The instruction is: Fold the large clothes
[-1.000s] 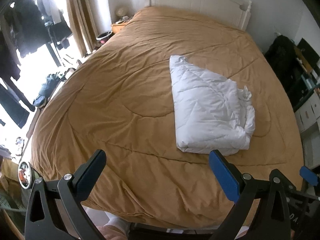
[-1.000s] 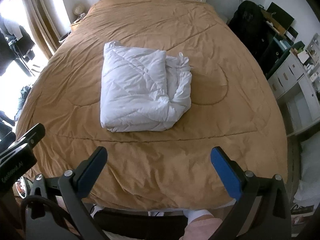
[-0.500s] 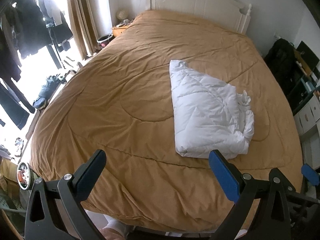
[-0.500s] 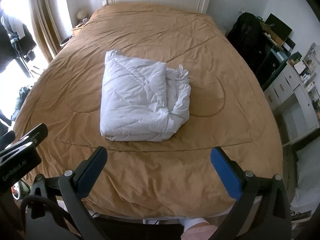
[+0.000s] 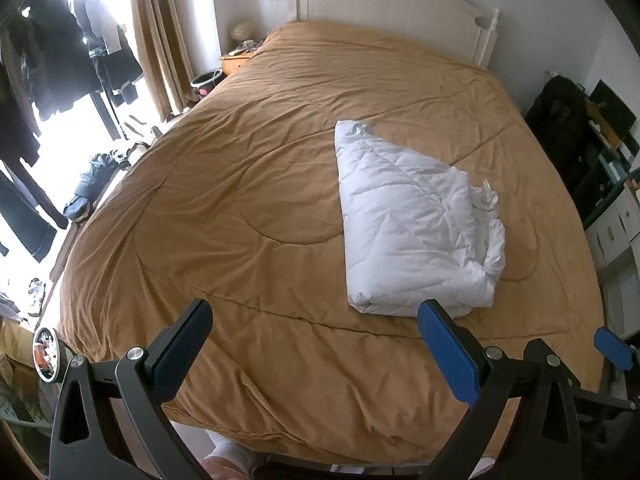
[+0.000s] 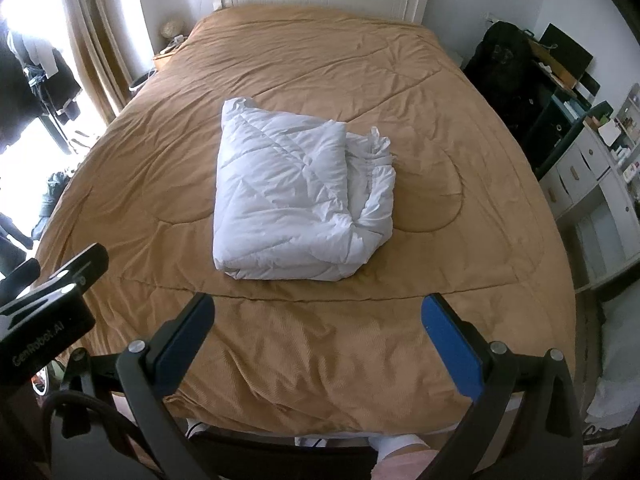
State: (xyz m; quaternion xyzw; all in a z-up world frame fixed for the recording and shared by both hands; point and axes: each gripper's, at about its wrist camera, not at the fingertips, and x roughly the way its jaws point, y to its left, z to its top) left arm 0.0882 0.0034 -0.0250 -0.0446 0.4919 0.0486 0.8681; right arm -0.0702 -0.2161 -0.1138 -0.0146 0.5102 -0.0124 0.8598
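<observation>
Because the white quilted garment point(image 6: 296, 196) lies folded into a puffy bundle on the tan bed cover point(image 6: 320, 344), with loose ruffled edges spilling along its right side, any careless nudge or one-sided lift could let the slippery layers slide apart and the fold spring open. Both tools hang above the foot of the bed, well short of the bundle — the left hand-held gripper point(image 5: 316, 330) with jaws spread wide and empty, the right hand-held gripper point(image 6: 318, 322) likewise wide apart, the bundle straight ahead between its fingers.
</observation>
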